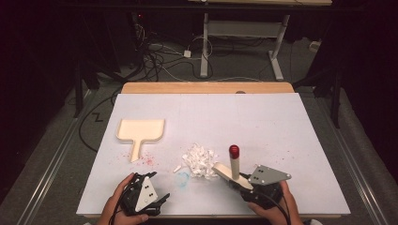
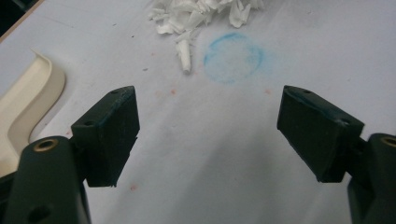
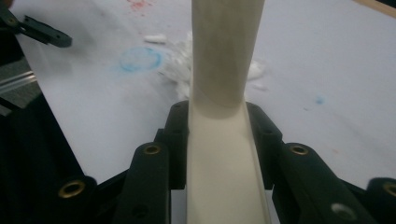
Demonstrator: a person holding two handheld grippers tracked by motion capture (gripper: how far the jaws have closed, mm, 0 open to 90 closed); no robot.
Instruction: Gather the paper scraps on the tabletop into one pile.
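We see open white counter (image 1: pixel 263 122) across the far half and right side. Near the middle, a heap of white paper scraps (image 1: pixel 199 160) blocks passage, the cream plastic dustpan (image 1: pixel 140 131) occupies the left, and a red-capped cream brush handle (image 1: pixel 234 161) stands upright just beside the heap.

No legible text, label, brand, number or sign is showing on any surface in the three views. The white table cover (image 1: pixel 281 126) is bearing only a smudged blue ring (image 2: pixel 233 58) and scattered red specks (image 1: pixel 148 159), none of them forming characters. The cream brush (image 3: pixel 224 140) and the cream dustpan (image 1: pixel 141 130) are carrying no markings.
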